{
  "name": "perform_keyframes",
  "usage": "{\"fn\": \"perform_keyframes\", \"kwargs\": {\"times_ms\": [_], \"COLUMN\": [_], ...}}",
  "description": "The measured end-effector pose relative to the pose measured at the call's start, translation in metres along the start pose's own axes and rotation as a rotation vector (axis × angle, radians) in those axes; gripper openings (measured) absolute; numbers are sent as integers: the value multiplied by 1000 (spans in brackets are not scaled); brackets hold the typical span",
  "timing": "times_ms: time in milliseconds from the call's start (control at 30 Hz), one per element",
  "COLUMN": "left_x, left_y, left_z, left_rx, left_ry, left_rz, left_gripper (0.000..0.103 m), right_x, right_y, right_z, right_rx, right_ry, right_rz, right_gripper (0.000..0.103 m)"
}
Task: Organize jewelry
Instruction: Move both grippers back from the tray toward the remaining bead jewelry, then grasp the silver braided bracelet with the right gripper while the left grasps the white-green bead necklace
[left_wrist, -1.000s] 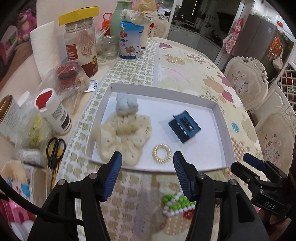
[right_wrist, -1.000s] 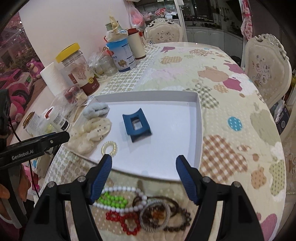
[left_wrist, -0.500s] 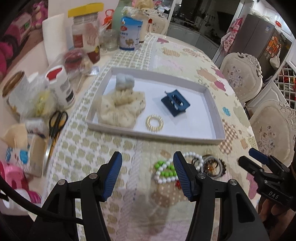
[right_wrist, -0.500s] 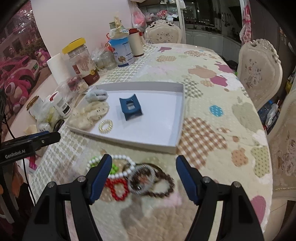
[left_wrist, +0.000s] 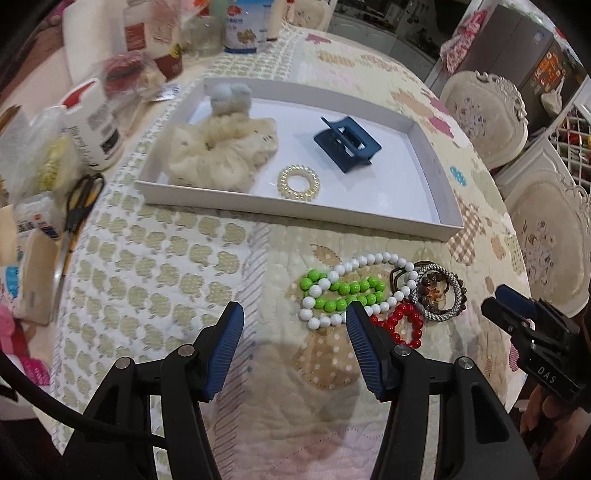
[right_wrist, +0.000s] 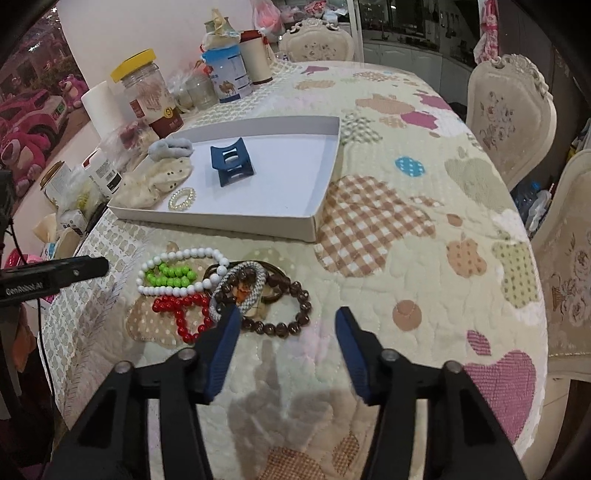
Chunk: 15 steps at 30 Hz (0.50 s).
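Observation:
A white tray (left_wrist: 303, 212) (right_wrist: 236, 223) holds a cream scrunchie (left_wrist: 221, 151), a pale blue scrunchie (left_wrist: 231, 98), a gold coil hair tie (left_wrist: 298, 182) and a blue claw clip (left_wrist: 347, 144) (right_wrist: 231, 166). In front of it on the quilt lie a white bead bracelet (right_wrist: 177, 256), a green one (right_wrist: 170, 275), a red one (right_wrist: 183, 317), a brown bead one (right_wrist: 291, 317) and a grey woven hair tie (right_wrist: 255, 286). My left gripper (left_wrist: 295, 325) is open and empty, just left of the pile. My right gripper (right_wrist: 288, 328) is open and empty, just near of it.
Jars, a milk-powder tin (right_wrist: 227, 75), a paper roll (right_wrist: 101, 107), bottles and scissors (left_wrist: 79, 201) crowd the table's left side. Cream chairs (right_wrist: 509, 110) stand along the right edge. The patchwork quilt (right_wrist: 406, 221) covers the table.
Both grippers have pulled back from the tray toward the near edge, so the bracelet pile now lies in full view. Both stay open.

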<state>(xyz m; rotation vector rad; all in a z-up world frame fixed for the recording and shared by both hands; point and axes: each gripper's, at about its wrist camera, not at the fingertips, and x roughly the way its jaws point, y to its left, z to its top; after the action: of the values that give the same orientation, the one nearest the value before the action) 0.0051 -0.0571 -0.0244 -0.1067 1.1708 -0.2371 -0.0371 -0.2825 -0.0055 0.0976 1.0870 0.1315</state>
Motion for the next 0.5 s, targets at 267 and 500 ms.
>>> {"fn": "perform_keyframes", "kwargs": {"times_ms": [267, 500], "left_x": [27, 57], "left_y": [-20, -39], "left_z": [24, 27], "left_rx": [97, 180], "left_ry": [30, 108], "left_rz": [-1, -39], "left_gripper": [57, 48], "right_x": [27, 47], "right_y": [13, 10], "right_z": [18, 17], "right_rx": [-12, 41], "right_ry": [30, 67], "right_rz": [46, 66], "right_gripper": [41, 20]}}
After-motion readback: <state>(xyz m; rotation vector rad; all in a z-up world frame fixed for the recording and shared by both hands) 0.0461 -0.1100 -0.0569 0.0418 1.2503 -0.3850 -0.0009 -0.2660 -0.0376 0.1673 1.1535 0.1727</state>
